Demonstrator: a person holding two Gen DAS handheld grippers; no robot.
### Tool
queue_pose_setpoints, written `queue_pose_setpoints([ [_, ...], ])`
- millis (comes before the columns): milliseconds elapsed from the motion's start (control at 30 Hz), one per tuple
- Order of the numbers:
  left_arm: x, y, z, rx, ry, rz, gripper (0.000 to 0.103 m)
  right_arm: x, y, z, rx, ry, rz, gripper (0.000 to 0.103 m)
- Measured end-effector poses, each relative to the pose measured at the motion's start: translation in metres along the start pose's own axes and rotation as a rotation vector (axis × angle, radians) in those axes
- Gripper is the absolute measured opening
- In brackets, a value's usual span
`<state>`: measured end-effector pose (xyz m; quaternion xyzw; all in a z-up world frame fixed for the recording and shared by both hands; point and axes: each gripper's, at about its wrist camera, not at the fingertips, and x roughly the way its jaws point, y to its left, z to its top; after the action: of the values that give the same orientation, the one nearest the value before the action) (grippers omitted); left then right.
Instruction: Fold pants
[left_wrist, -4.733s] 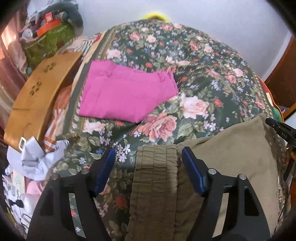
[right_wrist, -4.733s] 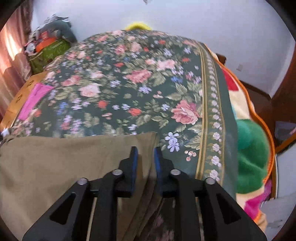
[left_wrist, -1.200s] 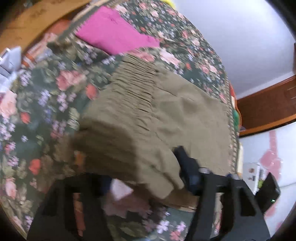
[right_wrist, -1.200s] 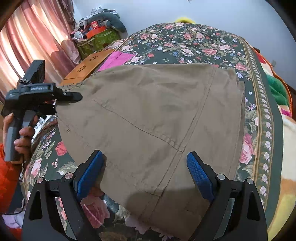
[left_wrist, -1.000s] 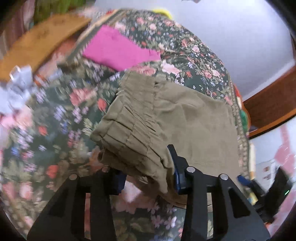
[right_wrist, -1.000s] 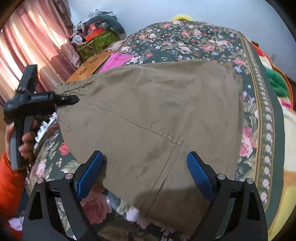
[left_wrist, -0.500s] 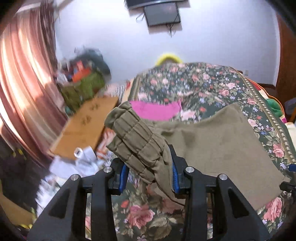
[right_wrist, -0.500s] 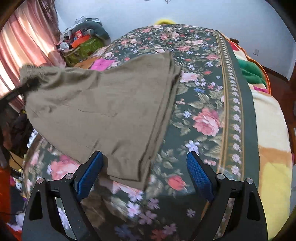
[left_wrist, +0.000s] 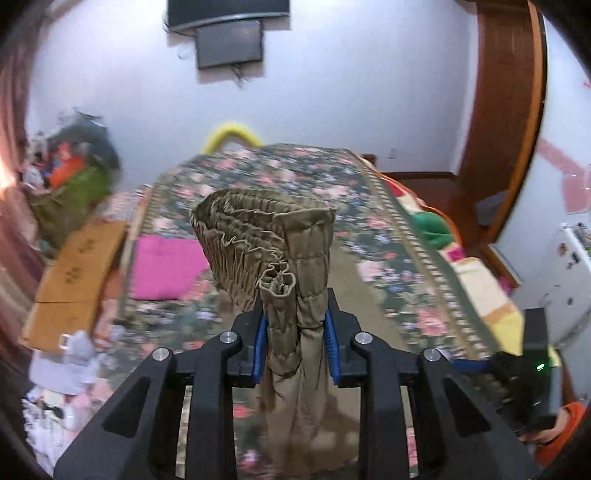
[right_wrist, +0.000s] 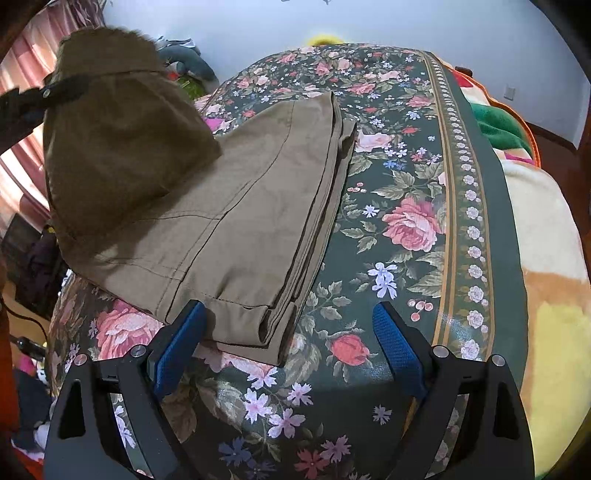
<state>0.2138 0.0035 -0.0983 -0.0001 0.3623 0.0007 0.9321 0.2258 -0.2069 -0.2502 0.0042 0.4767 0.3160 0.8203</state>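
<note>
Two grippers share this job, and only one has cloth in it. Our left gripper (left_wrist: 294, 334) has just been closing and now pinches the gathered elastic waistband (left_wrist: 266, 236) of the khaki pants (right_wrist: 236, 206), lifted clear of the floral bedspread (right_wrist: 399, 206). Our right gripper (right_wrist: 286, 347) hovers with its jaws spread wide and nothing between them, its left pad just beside the hem end (right_wrist: 258, 321) of the trouser legs.

The legs lie flat and stacked on the bedspread, edges roughly in line, while the waist end hangs raised at the left of the right wrist view. A folded pink garment (left_wrist: 166, 266) lies further up the bed, apart from the pants.

We judge the step in hand to be carrying the waist over toward the hem. Several things could spoil it:
- The bunched waistband is thick, and the pads hold only part of it, so a layer could slip out as it is carried.
- Nothing pins the hem, so pulling on the waist may drag the legs across the bedspread and skew the stacked edges.
- The lifted cloth hangs in a loose bundle, so laid down like that it may crease instead of lying flat.
</note>
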Motion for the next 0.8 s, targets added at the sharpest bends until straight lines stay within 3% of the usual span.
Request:
queue_pose_setpoints([
  [233, 0.026, -0.031, -0.001, 0.004, 0.090, -0.133, 0.026, -0.001, -0.001, -0.001, 0.001, -0.007, 0.004, 0.089],
  [500, 0.057, -0.053, -0.018, 0.011, 0.248, -0.272, 0.029, -0.003, 0.002, -0.001, -0.007, -0.015, -0.009, 0.089],
  [567, 0.059, -0.053, -0.021, 0.008, 0.266, -0.291, 0.032, -0.003, 0.002, -0.002, -0.006, -0.015, -0.010, 0.089],
  [633, 0.059, -0.051, -0.022, -0.005, 0.281, -0.322, 0.046, -0.004, 0.003, -0.002, -0.008, -0.017, -0.013, 0.089],
  [700, 0.053, -0.048, -0.023, -0.025, 0.259, -0.340, 0.051, -0.005, 0.003, -0.002, -0.006, -0.019, -0.015, 0.089],
  [800, 0.044, -0.041, -0.017, -0.001, 0.214, -0.289, 0.065, -0.006, 0.003, -0.001, -0.005, -0.024, -0.022, 0.089],
])
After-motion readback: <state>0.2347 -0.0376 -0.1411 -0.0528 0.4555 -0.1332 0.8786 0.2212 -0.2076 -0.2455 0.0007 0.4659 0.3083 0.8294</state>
